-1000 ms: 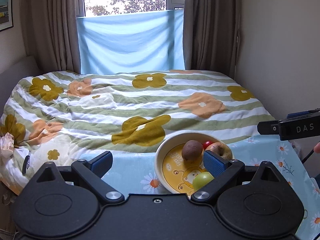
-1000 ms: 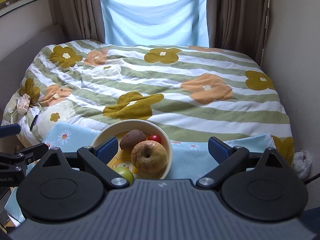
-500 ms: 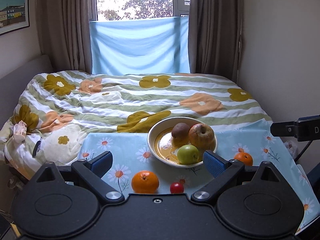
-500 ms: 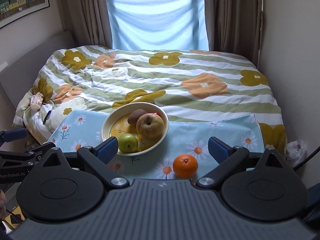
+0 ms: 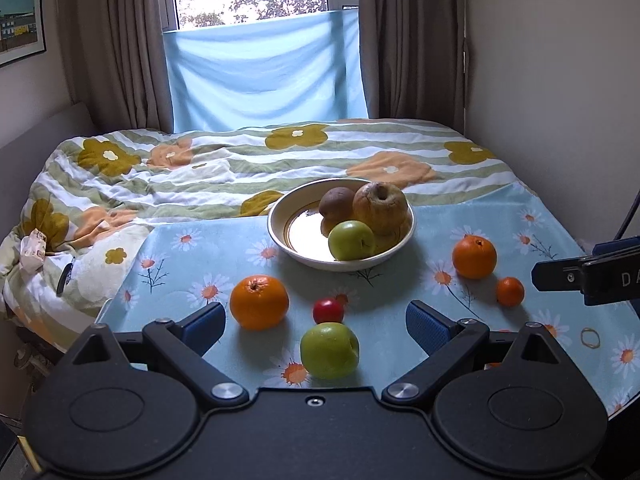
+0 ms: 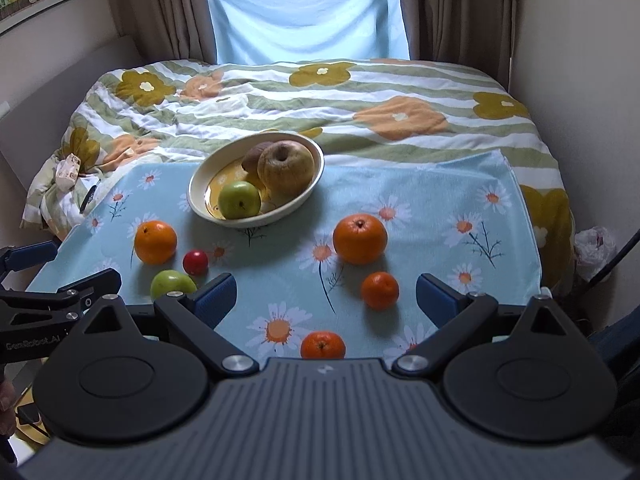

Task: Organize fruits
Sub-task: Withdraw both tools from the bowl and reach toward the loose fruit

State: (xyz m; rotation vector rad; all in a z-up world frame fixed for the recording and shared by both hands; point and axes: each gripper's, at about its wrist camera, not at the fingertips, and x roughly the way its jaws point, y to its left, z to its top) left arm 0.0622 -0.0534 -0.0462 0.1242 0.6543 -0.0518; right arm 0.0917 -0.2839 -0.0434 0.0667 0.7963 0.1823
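My left tongs (image 5: pixel 314 326) are spread wide and hold nothing; the right tongs (image 6: pixel 325 294) are just as wide and just as empty. Both hang above the near edge of the worktop (image 6: pixel 440 196), which wears a blue daisy cloth and stands at the foot of the bed (image 6: pixel 320 92).

From the left view, the bowl (image 5: pixel 304 254) sits at 12 o'clock, at the far side of the cloth. In it lie a brown apple (image 5: pixel 380 208), a kiwi (image 5: pixel 337 202) touching it at its 9 o'clock, and a green apple (image 5: pixel 351 240) at the near rim, against the brown one.

Loose on the cloth: a second green apple (image 5: pixel 329 350) lies between my left tips, a small red fruit (image 5: pixel 328 310) just beyond it at its 12 o'clock. An orange (image 5: pixel 259 301) sits at 10 o'clock from that apple, close by my left-hand tip. Another orange (image 5: pixel 474 257) lies at 2 o'clock, near the bowl's right side, and a small mandarin (image 5: pixel 510 291) just at its 5 o'clock.

From the right view, that mandarin (image 6: pixel 380 290) lies between my right tips, and a third small one (image 6: pixel 323 345) sits at 6 o'clock, half hidden by the tongs' body. My left tongs show at 9 o'clock of this view, over the cloth's left edge.
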